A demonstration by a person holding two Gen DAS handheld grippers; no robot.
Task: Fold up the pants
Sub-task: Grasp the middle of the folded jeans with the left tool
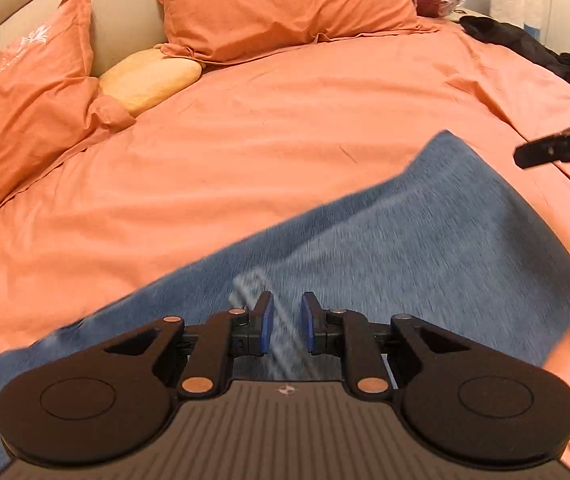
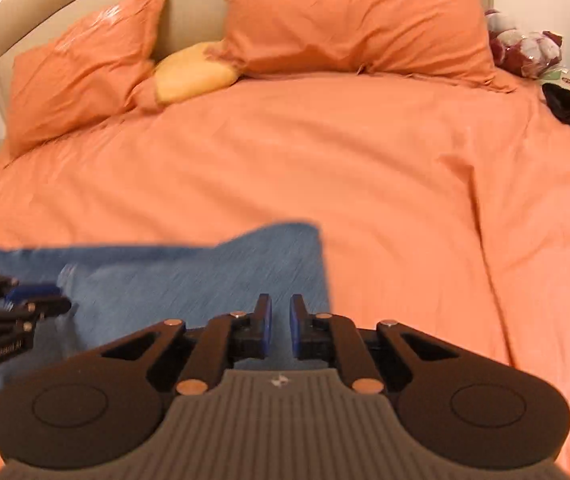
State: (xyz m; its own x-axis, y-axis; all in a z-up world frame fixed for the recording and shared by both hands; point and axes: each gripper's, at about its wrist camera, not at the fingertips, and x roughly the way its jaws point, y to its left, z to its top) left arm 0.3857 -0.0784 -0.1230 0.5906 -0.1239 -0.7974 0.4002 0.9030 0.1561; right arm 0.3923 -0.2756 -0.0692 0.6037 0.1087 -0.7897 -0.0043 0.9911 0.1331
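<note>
I'm working on the jeans (image 1: 425, 240), which are lying flat on the bed (image 1: 245, 140) as a long blue band running from lower left to upper right under both tools. Going by the straight far edge and the squared right-hand corner, I'm judging that a lengthwise fold is already laid, and that I'm between grasps and lining up for the crosswise fold.

The left gripper (image 1: 287, 320) is hovering over the middle of the jeans with its jaws standing a little apart. Nothing looks clamped. The right gripper (image 2: 281, 324) is hanging over the right-hand end of the jeans, just inside their edge, with its jaws drawn almost together and empty.

The next move is calling for both tools to open, drop onto one end of the jeans, pinch both layers near the corners, and carry that end over the other without dragging the under layer.

Plenty is escaping me. Both views are smearing with motion, so seams, pockets and the waistband are not showing. A pale streak on the jeans between the left tool's fingers (image 1: 267, 312) is not reading as anything I can name. The left end of the jeans is running out of frame, with only a frayed bit showing. Beyond the jeans on the right, a dark garment (image 1: 525, 44) is lying too bunched to identify.
</note>
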